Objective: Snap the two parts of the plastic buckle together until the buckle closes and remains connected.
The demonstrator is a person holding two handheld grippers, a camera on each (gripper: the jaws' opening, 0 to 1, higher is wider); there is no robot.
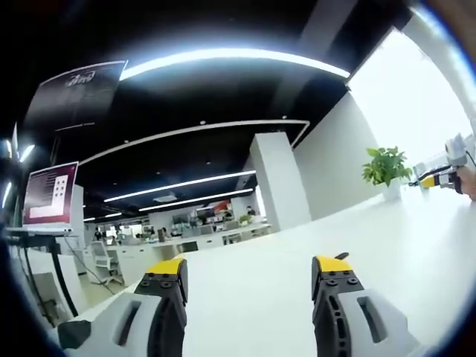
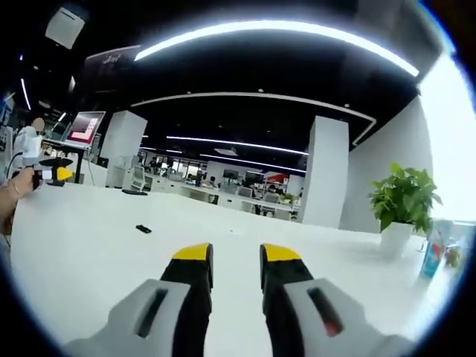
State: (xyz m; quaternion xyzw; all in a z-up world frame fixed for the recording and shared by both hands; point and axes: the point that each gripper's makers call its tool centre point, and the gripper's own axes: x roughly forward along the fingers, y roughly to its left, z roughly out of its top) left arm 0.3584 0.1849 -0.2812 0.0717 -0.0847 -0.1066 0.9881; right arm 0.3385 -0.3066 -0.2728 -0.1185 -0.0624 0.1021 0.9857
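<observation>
The left gripper (image 1: 253, 279) hung above the white table (image 1: 387, 245) with its yellow-tipped jaws spread wide and nothing between them. In the right gripper view, the right gripper (image 2: 236, 262) stood over the same table (image 2: 89, 238), its jaws drawn near each other with a narrow gap left and nothing held in it. Each gripper also appeared small at the far edge of the other's view, well apart from its partner.

A small dark object (image 2: 143, 229) lay on the tabletop ahead and to the left of the right gripper's jaws, well apart from them. It may have been one part of the plastic buckle, but it was too small to tell. No second part could be made out.

A potted plant (image 2: 402, 204) stood toward the table's far right side, with an open office and a monitor (image 1: 50, 193) beyond.

Judged from this, the task had hardly begun: neither part was grasped, nothing was aligned, and the whole of picking up, mating and snapping remained.
</observation>
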